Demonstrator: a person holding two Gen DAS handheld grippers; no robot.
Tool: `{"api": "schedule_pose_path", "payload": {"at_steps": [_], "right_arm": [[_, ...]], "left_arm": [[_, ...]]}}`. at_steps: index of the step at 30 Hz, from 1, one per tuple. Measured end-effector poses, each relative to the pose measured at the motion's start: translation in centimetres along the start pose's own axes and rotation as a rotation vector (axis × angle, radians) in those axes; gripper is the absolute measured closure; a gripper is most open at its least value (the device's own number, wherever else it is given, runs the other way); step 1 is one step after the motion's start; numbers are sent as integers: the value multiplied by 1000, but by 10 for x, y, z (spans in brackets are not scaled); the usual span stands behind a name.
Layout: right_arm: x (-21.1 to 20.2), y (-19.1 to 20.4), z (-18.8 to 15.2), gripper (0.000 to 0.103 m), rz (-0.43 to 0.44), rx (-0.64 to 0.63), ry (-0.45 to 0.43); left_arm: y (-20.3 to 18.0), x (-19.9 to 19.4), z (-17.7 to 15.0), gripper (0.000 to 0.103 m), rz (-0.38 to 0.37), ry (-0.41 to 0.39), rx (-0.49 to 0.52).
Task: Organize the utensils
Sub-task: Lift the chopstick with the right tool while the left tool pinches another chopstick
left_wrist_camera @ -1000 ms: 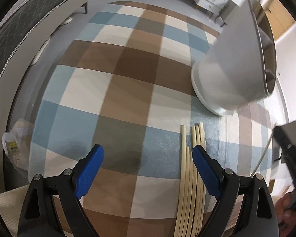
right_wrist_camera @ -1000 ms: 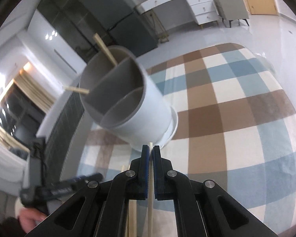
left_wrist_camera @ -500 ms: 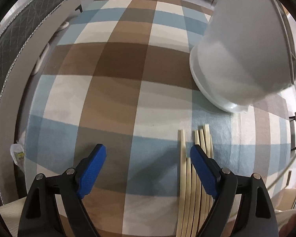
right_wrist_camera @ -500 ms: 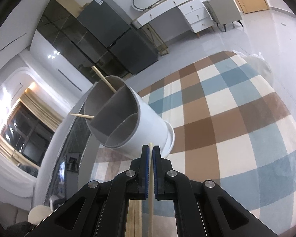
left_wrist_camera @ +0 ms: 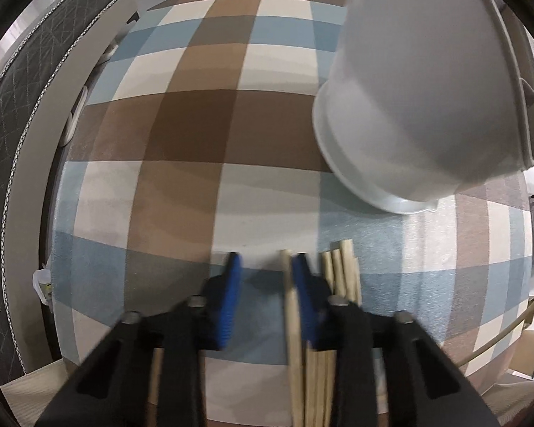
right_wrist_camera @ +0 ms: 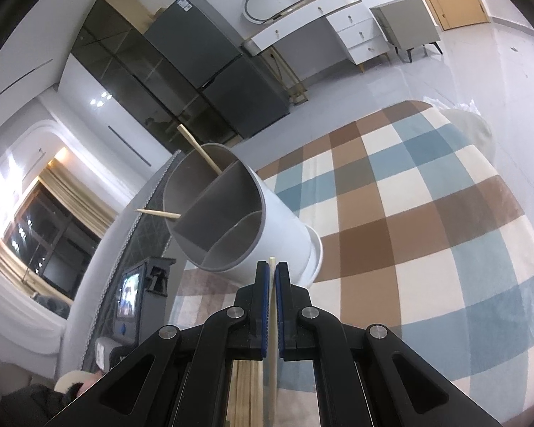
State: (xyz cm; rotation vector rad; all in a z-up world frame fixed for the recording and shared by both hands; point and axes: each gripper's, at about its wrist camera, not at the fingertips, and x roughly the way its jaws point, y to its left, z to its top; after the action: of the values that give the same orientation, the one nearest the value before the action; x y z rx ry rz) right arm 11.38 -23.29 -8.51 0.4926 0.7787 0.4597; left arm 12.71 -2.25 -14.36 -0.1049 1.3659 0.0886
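White utensil holder (right_wrist_camera: pixel 245 227) stands on a checked rug (right_wrist_camera: pixel 427 213); two chopsticks lean in its far compartment; right gripper (right_wrist_camera: pixel 271 277), just before the holder, is clamped on one chopstick (right_wrist_camera: pixel 273 320); left gripper (left_wrist_camera: pixel 267 277), jaws just closing yet still apart, straddles one loose chopstick (left_wrist_camera: pixel 292 306) of the row (left_wrist_camera: pixel 341 274) near the holder's base.

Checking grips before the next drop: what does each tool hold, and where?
Right tool: one chopstick, near its tip. Left tool, jaws just closing around another chopstick, not yet gripping it.
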Motion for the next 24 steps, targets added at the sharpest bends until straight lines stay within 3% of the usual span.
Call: {"api": "schedule_pose_path", "payload": {"at_steps": [1,5,19,24], "right_arm": [[0,0,0,100,-2,-3,-1],[-2,2,-1,100,-14,-19,-1],[-40,63,-29,100,-76,-267,-96],[-52,78,-42,100,-94,-310,-114]], "left_arm": [[0,0,0,100,-8,4,-6],[4,-1,-3,103,-99,-1,-45],[17,-111,-74,103,-219,-408,42],[13,-134,-78,103,-239,-485,68]]}}
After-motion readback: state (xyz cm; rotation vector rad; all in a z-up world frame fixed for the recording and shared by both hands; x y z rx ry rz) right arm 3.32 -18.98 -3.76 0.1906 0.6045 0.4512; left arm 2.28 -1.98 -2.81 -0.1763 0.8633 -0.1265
